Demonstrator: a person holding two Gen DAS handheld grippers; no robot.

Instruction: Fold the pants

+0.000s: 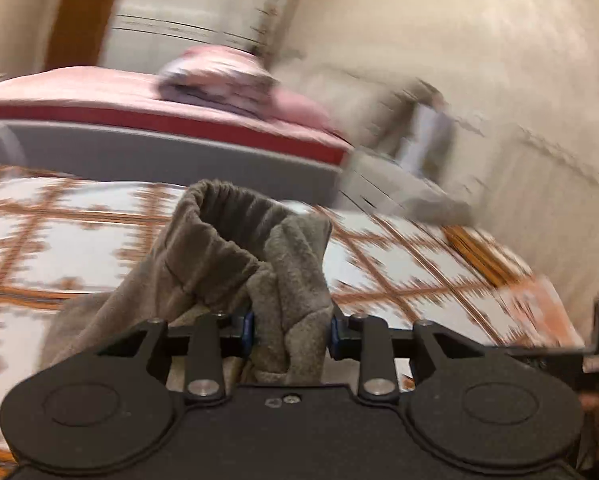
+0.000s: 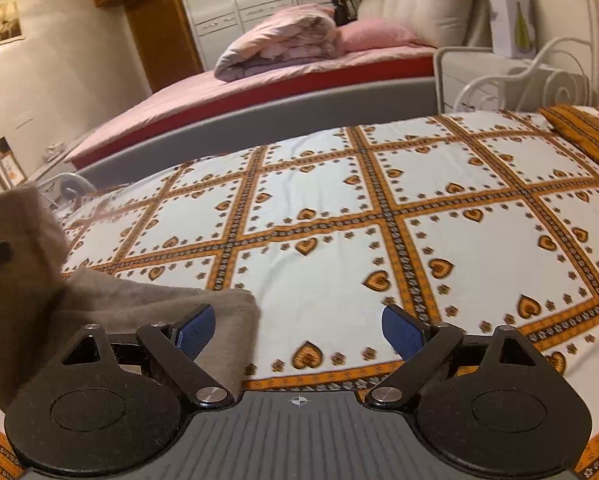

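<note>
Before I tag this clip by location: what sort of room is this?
Most likely a bedroom: a bed with pink bedding and a rolled quilt, a white wardrobe behind it, and a nearer bed under a heart-patterned sheet.

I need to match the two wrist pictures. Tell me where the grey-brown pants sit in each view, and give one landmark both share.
Left wrist view: the pants fill the lower centre, a bunched part clamped in the left gripper, the gathered waistband standing up above it.
Right wrist view: the pants lie at the lower left, on the patterned bedspread, partly behind the left finger of the open right gripper.
Shared landmark: the folded pink quilt on the far bed.
</note>
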